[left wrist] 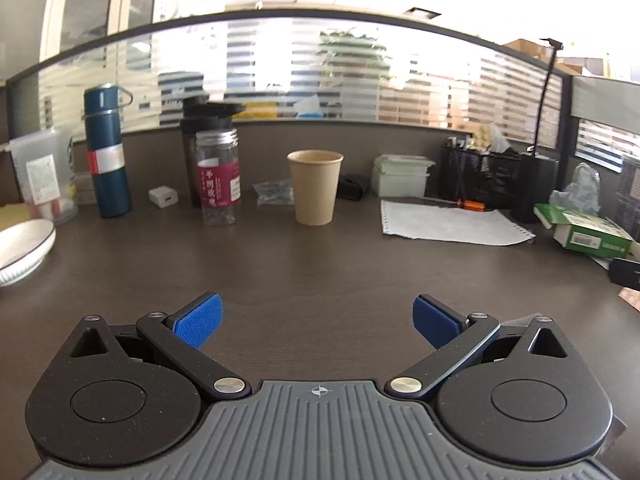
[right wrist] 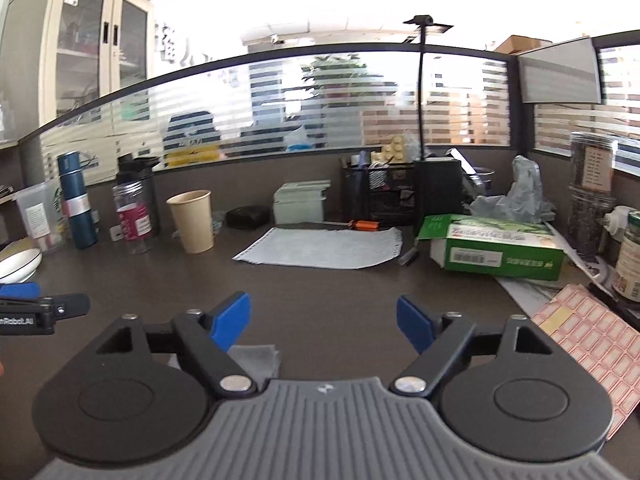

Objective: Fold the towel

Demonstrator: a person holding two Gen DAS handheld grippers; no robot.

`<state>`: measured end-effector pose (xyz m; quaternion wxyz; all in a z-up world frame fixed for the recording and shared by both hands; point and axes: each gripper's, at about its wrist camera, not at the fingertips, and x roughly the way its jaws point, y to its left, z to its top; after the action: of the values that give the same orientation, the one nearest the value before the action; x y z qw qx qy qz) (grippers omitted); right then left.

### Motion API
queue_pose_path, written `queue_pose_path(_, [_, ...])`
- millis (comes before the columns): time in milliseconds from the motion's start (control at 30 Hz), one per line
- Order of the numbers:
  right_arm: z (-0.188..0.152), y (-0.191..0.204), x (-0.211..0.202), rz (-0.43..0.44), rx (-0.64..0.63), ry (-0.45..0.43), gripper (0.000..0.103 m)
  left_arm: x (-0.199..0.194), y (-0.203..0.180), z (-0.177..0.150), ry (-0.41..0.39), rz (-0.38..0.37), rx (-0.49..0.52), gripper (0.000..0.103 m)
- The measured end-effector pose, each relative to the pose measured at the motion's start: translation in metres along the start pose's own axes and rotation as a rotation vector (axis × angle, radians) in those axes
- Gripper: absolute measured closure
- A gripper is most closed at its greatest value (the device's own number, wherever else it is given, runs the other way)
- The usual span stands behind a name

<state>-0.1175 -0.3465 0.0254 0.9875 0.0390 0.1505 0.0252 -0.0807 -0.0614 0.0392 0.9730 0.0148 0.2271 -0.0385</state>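
Both tongs are spread wide and grasp nothing: left tongs (left wrist: 317, 322), right tongs (right wrist: 323, 323). The grey towel (right wrist: 256, 360) lies on the bench (right wrist: 320, 284) near its front edge, under the right tongs.

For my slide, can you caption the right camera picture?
Open right gripper hovers above a grey towel on a cluttered desk.

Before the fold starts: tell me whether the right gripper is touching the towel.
Cannot tell. In the right wrist view the right gripper is open with bare desk between its fingers; the grey towel shows only behind the left finger linkage, which hides any contact or gap.
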Motion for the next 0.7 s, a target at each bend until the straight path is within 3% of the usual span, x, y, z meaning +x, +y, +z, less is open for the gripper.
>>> queue_pose_path(67, [-0.001, -0.007, 0.004, -0.033, -0.011, -0.015, 0.0, 0.006, 0.001, 0.002, 0.005, 0.011, 0.001, 0.0])
queue_pose_path(267, [-0.002, -0.017, 0.02, -0.071, -0.04, 0.024, 0.0, 0.024, -0.001, 0.005, 0.033, 0.048, 0.008, 0.0])
queue_pose_path(700, [-0.01, -0.03, 0.054, -0.028, -0.019, 0.183, 0.0, 0.051, -0.004, -0.004, 0.119, 0.053, 0.02, 0.0])
